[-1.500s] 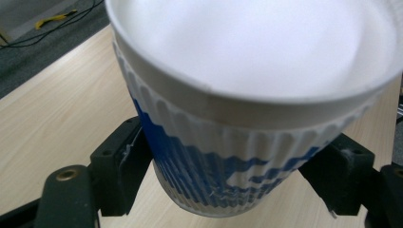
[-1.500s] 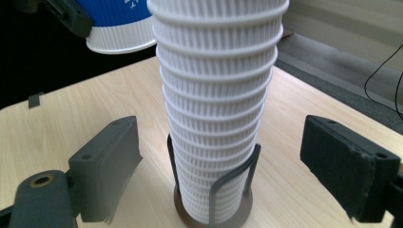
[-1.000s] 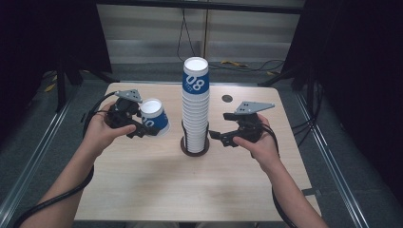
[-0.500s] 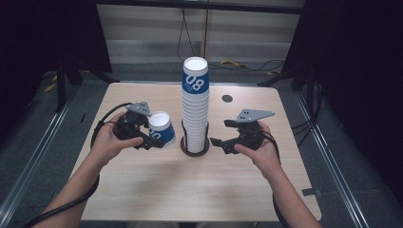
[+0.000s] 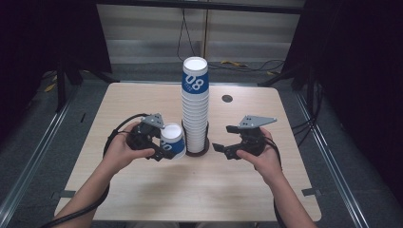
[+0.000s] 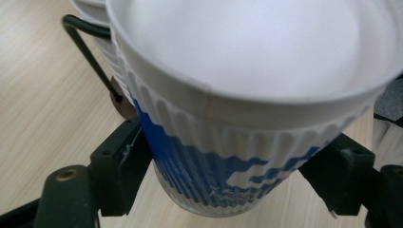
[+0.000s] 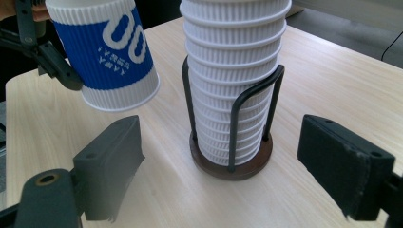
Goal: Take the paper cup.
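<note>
Left of centre in the high view, the left gripper clamps a blue-and-white paper cup just beside the tall cup stack on the worktop. Right of the stack, the right gripper gapes wide, grasping nothing. The right gripper view reveals the stack's wire holder and the cup's raised base.

Soft, even light falls from overhead on the pale bench, leaving only faint shadows, while the surroundings stay dark. The cup held in the left tool is blurred by closeness, its white top nearly washed out; the right tool has jaws soft-edged and out of focus
</note>
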